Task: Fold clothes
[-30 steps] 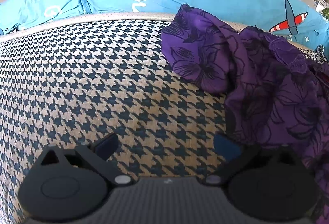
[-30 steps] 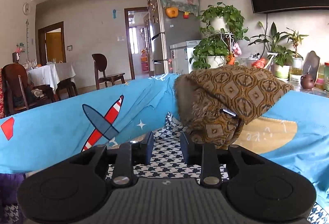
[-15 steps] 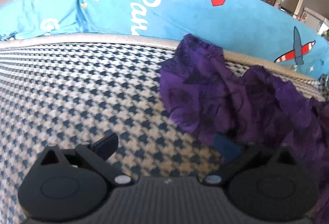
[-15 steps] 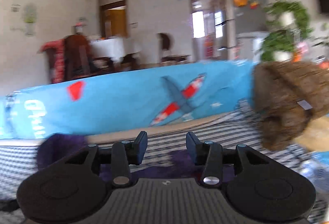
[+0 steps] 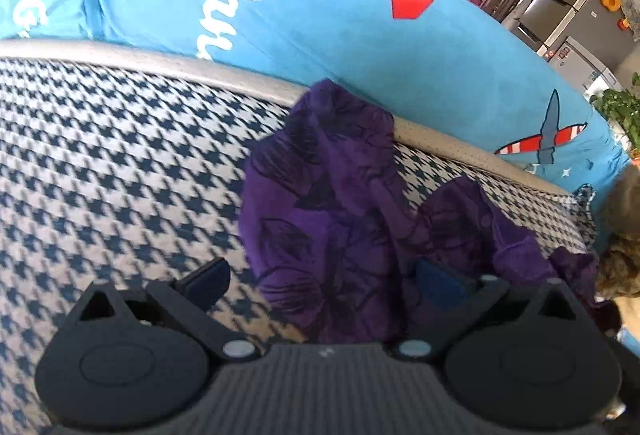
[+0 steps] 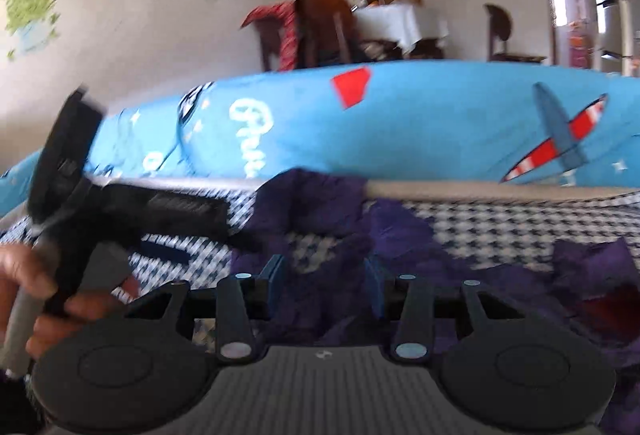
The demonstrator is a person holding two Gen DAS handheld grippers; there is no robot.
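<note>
Houndstooth upholstery (image 5: 120, 171), a woven navy-and-cream seat surface, carries the work; behind it runs a grey piped edge and a blue printed cover (image 5: 320, 19) bearing script lettering and an aeroplane motif.

Left gripper (image 5: 320, 275): fingers spread wide, nothing clamped. The purple floral garment (image 5: 320, 203) now lies between them; one second ago it sat off to the right, so the gripper has closed in on the cloth.

Right gripper (image 6: 324, 275): fingers apart, empty. It has swung from the brown patterned cushion (image 5: 620, 259) to face the garment (image 6: 320, 299), and now hovers low over it. The person's hand (image 6: 24, 295) holding the left tool shows at frame left.

Garment condition: crumpled, unfolded, thin and drapey, deeply creased, with dark outlined petals. Judgement: both grippers are positioned to take hold of the fabric.
</note>
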